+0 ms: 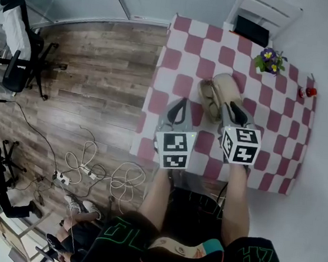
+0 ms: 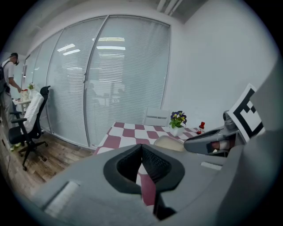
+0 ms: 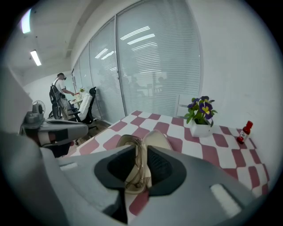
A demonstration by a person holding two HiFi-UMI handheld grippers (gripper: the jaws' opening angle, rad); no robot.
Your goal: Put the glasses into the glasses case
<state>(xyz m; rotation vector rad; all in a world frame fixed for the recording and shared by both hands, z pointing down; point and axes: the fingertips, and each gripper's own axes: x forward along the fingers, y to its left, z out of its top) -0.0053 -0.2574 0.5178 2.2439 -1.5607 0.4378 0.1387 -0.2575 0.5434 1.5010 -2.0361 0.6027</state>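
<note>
Two tools working over the desk (image 1: 281, 142). Left tool (image 2: 142, 148) sitting pressed together, empty. Right tool (image 3: 142, 148) pinching the thin wire glasses (image 3: 137, 172) edge-on above the open case (image 3: 156, 138). Frame looking light and bendable, so gripping gently at the rim seems safest.

No words or numbers legible anywhere. Only black-and-white square markers on the cubes of the left gripper (image 1: 182, 102) and right gripper (image 1: 230, 106); green lettering on shorts (image 1: 255, 260), six o'clock, unreadable.
</note>
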